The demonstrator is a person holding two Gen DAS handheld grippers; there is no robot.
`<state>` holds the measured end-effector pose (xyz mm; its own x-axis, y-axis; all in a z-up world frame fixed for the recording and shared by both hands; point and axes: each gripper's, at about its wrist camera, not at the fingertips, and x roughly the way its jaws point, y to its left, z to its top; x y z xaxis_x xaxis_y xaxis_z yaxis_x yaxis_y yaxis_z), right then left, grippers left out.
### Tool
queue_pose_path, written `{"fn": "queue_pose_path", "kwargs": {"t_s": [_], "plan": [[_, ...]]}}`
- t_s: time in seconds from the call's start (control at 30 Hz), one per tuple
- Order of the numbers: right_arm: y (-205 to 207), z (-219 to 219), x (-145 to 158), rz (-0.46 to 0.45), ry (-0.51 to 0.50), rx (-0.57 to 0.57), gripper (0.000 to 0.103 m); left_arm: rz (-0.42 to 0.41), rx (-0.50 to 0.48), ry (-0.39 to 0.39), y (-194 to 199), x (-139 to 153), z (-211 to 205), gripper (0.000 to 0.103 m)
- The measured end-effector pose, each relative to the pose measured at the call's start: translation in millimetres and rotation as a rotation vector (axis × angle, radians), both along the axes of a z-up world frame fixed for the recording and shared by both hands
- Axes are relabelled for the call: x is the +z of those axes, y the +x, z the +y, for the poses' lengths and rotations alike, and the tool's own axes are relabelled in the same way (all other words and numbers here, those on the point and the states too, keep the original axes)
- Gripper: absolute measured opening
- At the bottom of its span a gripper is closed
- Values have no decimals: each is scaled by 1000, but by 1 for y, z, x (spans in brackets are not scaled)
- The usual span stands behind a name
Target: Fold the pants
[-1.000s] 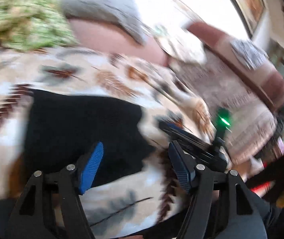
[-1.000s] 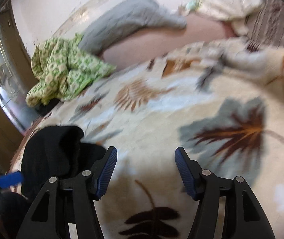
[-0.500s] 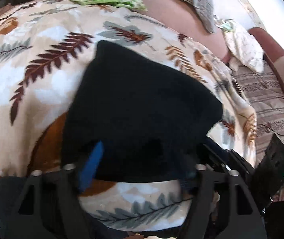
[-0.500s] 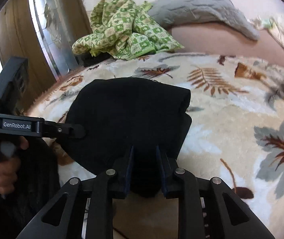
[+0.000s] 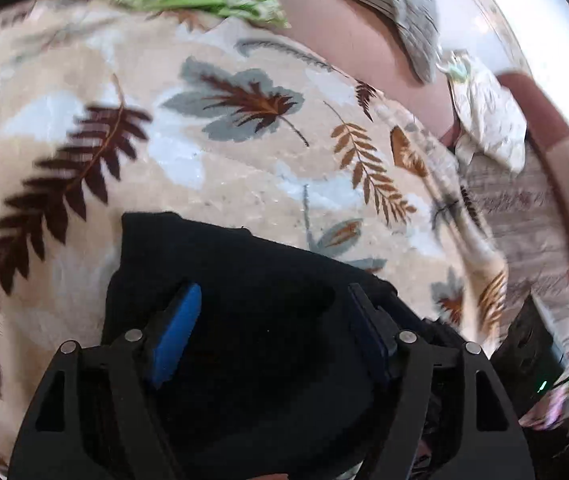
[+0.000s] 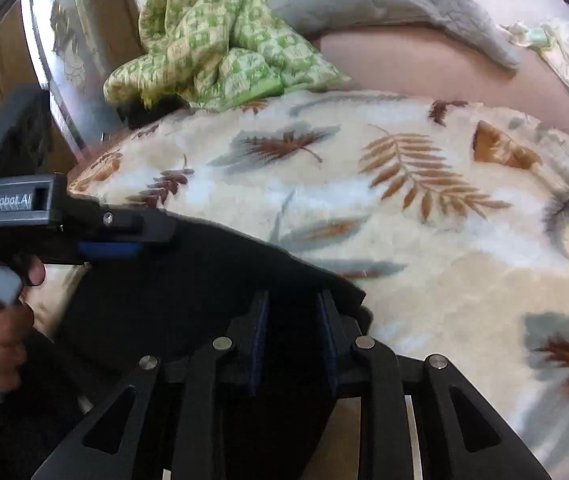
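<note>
The black pants lie folded into a bundle near the front edge of the leaf-patterned blanket; they also show in the right wrist view. My left gripper is open, its blue pads spread wide over the black cloth. My right gripper is nearly closed on a fold of the pants at their right edge. In the right wrist view the left gripper comes in from the left, held by a hand, its fingers over the pants' far left corner.
A green patterned cloth and a grey pillow lie at the back of the bed. A pink bolster runs along the back. A wooden door and glass panel stand at the left. A striped sofa cover is right.
Both grippers have pulled the pants toward the near edge of the blanket. The left view now shows more bare blanket beyond the bundle. The right gripper stays closed on the cloth.
</note>
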<state>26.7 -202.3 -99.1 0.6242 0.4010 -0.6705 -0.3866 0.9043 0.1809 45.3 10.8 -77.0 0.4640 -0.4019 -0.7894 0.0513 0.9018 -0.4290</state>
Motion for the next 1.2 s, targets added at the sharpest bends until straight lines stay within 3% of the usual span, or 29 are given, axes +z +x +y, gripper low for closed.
{"fn": "queue_pose_path", "kwargs": {"t_s": [0.1, 0.27, 0.37, 0.43, 0.47, 0.5, 0.53, 0.63, 0.77, 0.9, 1.2], "plan": [[-1, 1, 0, -5, -9, -3, 23, -17, -10, 48, -6, 0, -7, 73], [-1, 1, 1, -13, -5, 2, 25, -16, -5, -82, 4, -2, 4, 90], [-6, -12, 15, -2, 31, 3, 30, -32, -36, -96, 3, 1, -4, 102], [-21, -27, 27, -32, 69, -49, 37, -47, -47, -91, -3, 7, -6, 103], [-30, -36, 32, -52, 94, -70, 55, -59, -38, -96, -7, 11, -4, 103], [-39, -46, 36, -66, 116, -96, 81, -81, -18, -108, -16, 16, 0, 103], [-50, -56, 38, -75, 128, -137, 89, -105, 7, -105, -26, 21, 4, 103], [-66, -70, 34, -67, 187, -139, 90, -144, 58, -31, -50, 27, 7, 103], [-74, -72, 28, -68, 238, -138, 90, -106, 125, 141, -65, 16, -3, 103], [-75, -65, 22, -68, 228, -127, 90, -162, 146, 256, -67, 16, -13, 103], [-75, -66, 10, -78, 170, -171, 90, -192, 148, 300, -70, 17, -17, 103]]}}
